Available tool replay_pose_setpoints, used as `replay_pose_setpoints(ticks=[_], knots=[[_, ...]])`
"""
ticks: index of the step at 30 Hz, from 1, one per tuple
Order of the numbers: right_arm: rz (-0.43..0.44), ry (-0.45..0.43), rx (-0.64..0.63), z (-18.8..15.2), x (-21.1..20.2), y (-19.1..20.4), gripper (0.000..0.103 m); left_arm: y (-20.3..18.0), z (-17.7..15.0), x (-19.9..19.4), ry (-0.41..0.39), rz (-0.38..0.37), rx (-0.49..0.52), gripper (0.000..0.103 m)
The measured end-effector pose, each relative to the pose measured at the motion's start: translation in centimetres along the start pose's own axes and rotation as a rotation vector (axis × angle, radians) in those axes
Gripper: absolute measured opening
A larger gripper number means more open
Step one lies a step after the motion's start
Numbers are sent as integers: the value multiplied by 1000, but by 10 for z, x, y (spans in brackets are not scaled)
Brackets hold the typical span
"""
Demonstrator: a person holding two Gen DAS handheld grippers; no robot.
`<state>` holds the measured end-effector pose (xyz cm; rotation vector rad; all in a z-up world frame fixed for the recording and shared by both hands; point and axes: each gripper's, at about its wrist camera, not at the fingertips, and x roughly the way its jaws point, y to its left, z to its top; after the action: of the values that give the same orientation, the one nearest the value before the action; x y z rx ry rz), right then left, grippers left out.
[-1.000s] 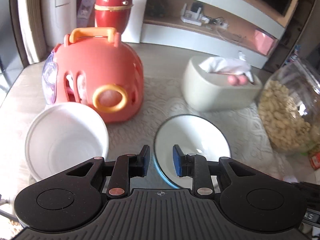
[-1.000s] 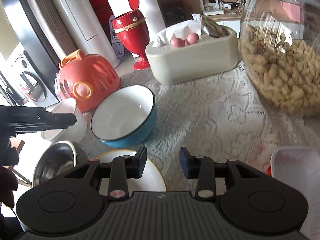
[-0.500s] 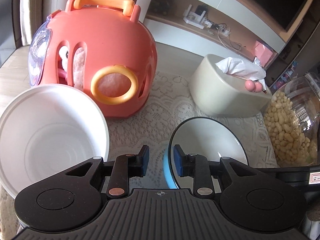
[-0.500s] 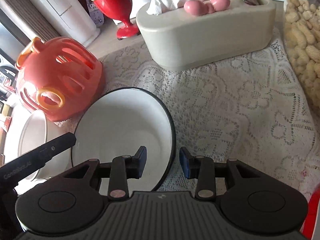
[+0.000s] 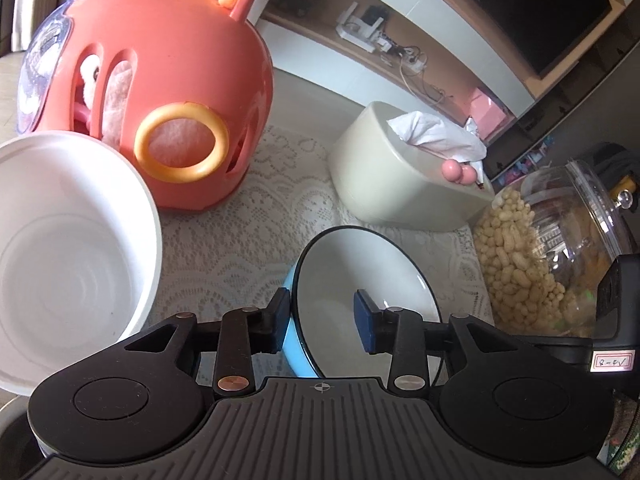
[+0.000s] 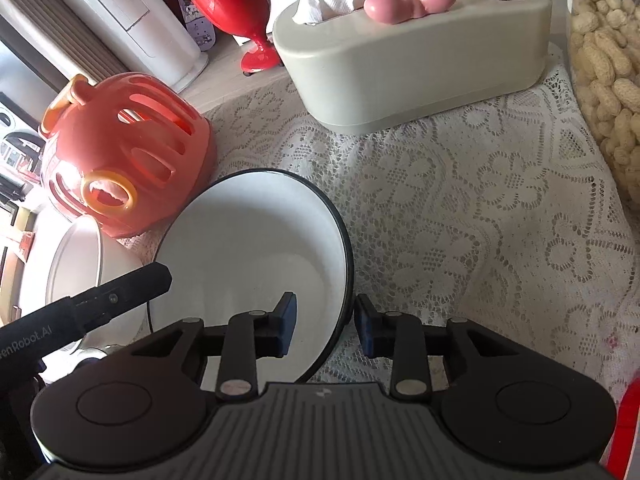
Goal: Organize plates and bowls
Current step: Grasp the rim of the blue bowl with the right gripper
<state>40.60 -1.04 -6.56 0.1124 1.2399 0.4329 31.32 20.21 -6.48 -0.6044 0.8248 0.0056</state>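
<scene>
A blue bowl with a white inside and black rim [image 5: 352, 280] sits on the lace cloth; it also shows in the right wrist view [image 6: 256, 256]. My left gripper [image 5: 322, 320] is open, its jaws astride the bowl's left rim. My right gripper [image 6: 324, 326] is open, its jaws astride the bowl's right rim. A white plastic bowl [image 5: 68, 256] stands to the left, also seen in the right wrist view [image 6: 80, 256].
An orange toy carrier [image 5: 160, 92] stands behind the white bowl. A beige tissue box [image 5: 400, 184] sits behind the blue bowl. A glass jar of peanuts [image 5: 540, 264] is at the right. A red bin [image 6: 224, 4] stands beyond the table.
Both grippers have moved forward and down to the blue bowl. Each now straddles one side of its rim. The left jaws have opened wider.
</scene>
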Motion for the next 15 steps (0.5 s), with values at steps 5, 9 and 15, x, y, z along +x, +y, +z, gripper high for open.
replay_pose_setpoints(ticks=[5, 9, 15], knots=[[8, -5, 8, 1, 0, -6, 31, 1, 0, 17, 29, 52, 6, 33], [-21, 57, 30, 3, 20, -3, 31, 1, -6, 30, 55, 68, 12, 34], [-34, 69, 30, 1, 24, 5, 32, -2, -14, 18, 72, 74, 7, 33]])
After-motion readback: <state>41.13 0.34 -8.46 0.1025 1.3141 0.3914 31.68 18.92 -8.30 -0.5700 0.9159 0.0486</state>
